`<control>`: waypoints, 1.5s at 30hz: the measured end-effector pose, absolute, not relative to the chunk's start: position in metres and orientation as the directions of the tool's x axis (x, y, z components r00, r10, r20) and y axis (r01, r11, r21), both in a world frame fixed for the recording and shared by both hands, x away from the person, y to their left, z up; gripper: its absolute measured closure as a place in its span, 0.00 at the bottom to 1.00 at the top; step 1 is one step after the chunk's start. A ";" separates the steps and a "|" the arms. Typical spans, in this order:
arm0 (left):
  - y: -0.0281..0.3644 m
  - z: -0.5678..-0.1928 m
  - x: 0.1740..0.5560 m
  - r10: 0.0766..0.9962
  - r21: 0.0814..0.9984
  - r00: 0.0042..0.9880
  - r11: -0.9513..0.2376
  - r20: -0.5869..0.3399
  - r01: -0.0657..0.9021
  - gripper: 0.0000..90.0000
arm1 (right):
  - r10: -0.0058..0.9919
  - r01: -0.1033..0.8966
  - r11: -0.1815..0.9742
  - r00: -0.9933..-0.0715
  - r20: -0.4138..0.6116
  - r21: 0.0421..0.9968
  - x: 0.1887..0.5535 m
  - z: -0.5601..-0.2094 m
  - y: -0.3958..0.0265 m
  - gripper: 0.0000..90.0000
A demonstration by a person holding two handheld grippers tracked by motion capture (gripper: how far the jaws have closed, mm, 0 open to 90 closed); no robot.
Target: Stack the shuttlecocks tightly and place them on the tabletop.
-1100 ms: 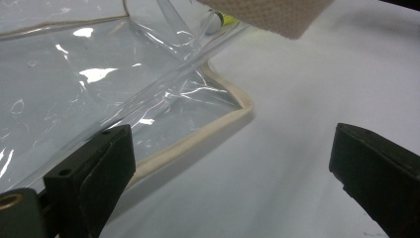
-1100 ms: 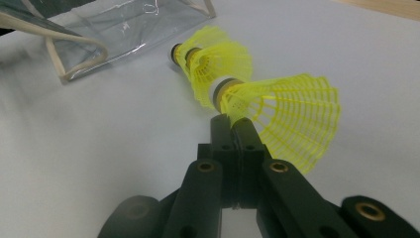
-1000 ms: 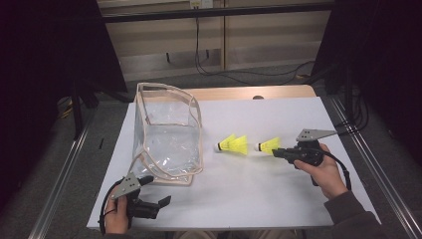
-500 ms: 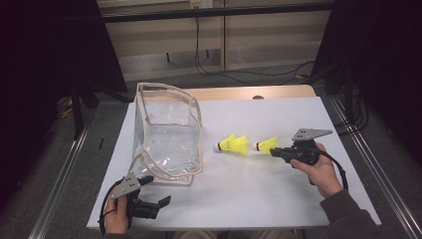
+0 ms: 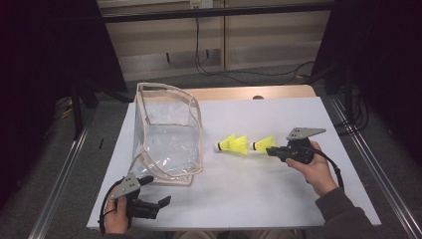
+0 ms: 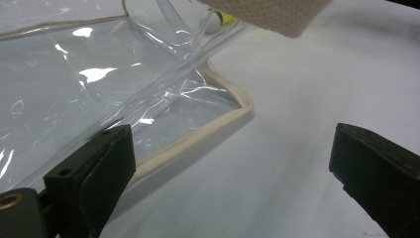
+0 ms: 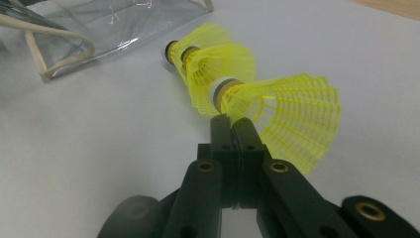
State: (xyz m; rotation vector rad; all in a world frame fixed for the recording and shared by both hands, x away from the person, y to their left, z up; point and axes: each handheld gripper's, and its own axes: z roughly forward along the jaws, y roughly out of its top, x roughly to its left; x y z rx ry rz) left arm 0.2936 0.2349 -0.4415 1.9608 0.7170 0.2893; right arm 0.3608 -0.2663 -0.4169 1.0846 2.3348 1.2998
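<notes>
Right tongs (image 7: pixel 232 121), centre of the right gripper view, clamped on the skirt edge of a yellow plastic mesh shuttlecock (image 7: pixel 277 114), likely for lifting. Two more nested yellow shuttlecocks (image 5: pixel 233 144) lie mid-frame on the white worktop (image 5: pixel 259 199). Left tongs (image 5: pixel 161 201) apart, lower left, empty, beside the clear plastic bag with beige trim (image 5: pixel 166 134), probably ready to steady it.

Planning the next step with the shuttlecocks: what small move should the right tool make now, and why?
Probably lift. The right tool looks shut on the nearest shuttlecock's skirt edge, which lies on the table; the clear bag stands open to its left.
</notes>
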 end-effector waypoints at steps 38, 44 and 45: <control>0.236 -0.441 0.293 0.599 0.870 0.794 -0.330 -0.106 0.366 0.04 | 0.717 0.493 0.310 -0.683 0.141 0.813 0.372 -0.420 -0.249 0.99; 0.236 -0.441 0.293 0.596 0.871 0.796 -0.328 -0.110 0.366 0.04 | 0.717 0.493 0.314 -0.683 0.138 0.811 0.373 -0.421 -0.246 0.99; 0.236 -0.441 0.293 0.596 0.871 0.796 -0.329 -0.109 0.365 0.04 | 0.717 0.493 0.315 -0.683 0.137 0.811 0.373 -0.421 -0.246 0.99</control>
